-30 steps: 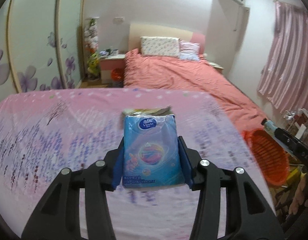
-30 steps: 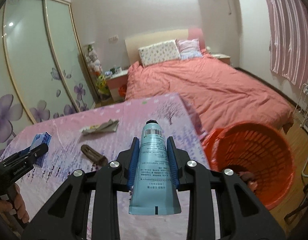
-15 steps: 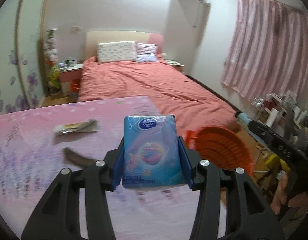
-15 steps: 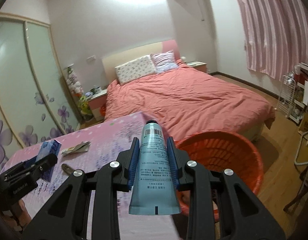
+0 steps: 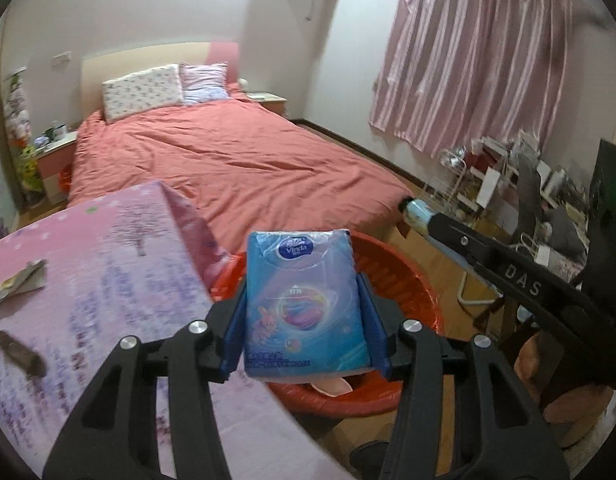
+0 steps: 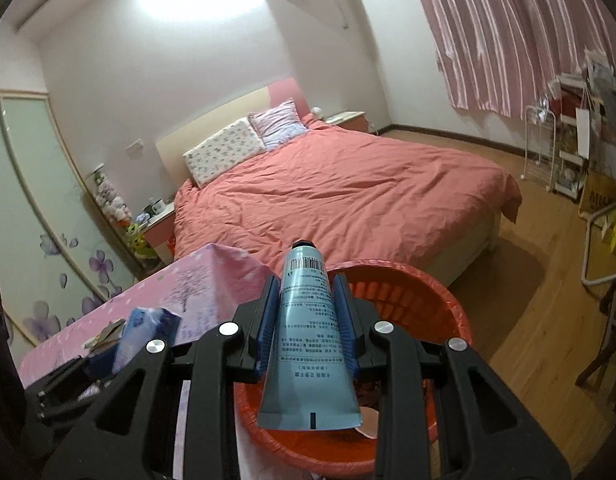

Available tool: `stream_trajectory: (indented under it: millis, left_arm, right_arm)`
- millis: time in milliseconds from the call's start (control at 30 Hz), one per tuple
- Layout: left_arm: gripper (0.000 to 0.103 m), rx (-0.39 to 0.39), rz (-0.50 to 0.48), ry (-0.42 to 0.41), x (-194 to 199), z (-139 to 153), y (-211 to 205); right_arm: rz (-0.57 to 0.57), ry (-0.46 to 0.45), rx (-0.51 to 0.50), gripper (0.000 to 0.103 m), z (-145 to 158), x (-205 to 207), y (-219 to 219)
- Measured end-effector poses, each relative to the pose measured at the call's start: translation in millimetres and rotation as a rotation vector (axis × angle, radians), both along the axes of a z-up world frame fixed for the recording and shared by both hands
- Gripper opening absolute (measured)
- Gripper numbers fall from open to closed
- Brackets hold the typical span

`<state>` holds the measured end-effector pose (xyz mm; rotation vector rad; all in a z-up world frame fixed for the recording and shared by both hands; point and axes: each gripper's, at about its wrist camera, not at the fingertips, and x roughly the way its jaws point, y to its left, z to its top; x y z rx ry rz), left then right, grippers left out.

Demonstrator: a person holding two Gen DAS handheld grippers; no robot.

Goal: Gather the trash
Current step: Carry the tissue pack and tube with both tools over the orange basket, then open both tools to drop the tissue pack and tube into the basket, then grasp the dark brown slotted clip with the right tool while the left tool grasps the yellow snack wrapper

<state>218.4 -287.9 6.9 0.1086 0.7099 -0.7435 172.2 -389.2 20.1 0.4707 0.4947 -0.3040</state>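
**Both claws loaded, both over the basket**

My left claw [image 5: 304,320] has the blue tissue pack [image 5: 304,300] standing between its blue pads. The jaws have just been easing apart, yet the pack sits upright between them, its sides right against the pads; whether they press it firmly, I cannot tell for certain, but it hangs there and nothing else bears it. Below and behind the pack, the orange basket [image 5: 411,280] shows its rim, with the pack hanging over its open mouth. Something pale lies at the bottom of it, too hidden to name.

To the left of the basket, the table under its pink flowered cloth [image 5: 108,280] runs up close to the rim. Two bits lie on it: a crumpled wrapper [image 5: 20,286] near the far edge, and a dark brown stub [image 5: 22,354] nearer to me, well apart from each other.

My right claw [image 6: 306,312] is clamped narrow on the pale blue tube [image 6: 306,340], cap end pointing away, flat crimped end towards me. The pads squeeze it at the middle. The tube too hangs over the basket [image 6: 439,300], whose slatted wall curves round beyond it.

From the left camera the right claw reaches in from the right side, tube tip poking forward. Beyond everything, a bed with a salmon cover [image 6: 347,192] and pink curtains [image 5: 475,60].
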Motion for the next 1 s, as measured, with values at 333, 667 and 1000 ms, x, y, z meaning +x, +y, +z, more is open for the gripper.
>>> stream_trajectory:
  millis: [333,667,1000]
  left_arm:
    - [0.074,0.118,0.143,0.061,39.9,-56.2,33.4]
    - [0.085,0.178,0.394,0.029,48.5,-61.7,173.8]
    - [0.091,0.239,0.678,0.023,54.2,-62.3,333.4]
  right_arm:
    - [-0.011,0.099,0.07,0.064,-54.5,10.2,-10.5]
    - [0.146,0.155,-0.017,0.064,-51.6,27.6,57.7]
    - [0.478,0.215,-0.033,0.064,-57.8,84.7,204.4]
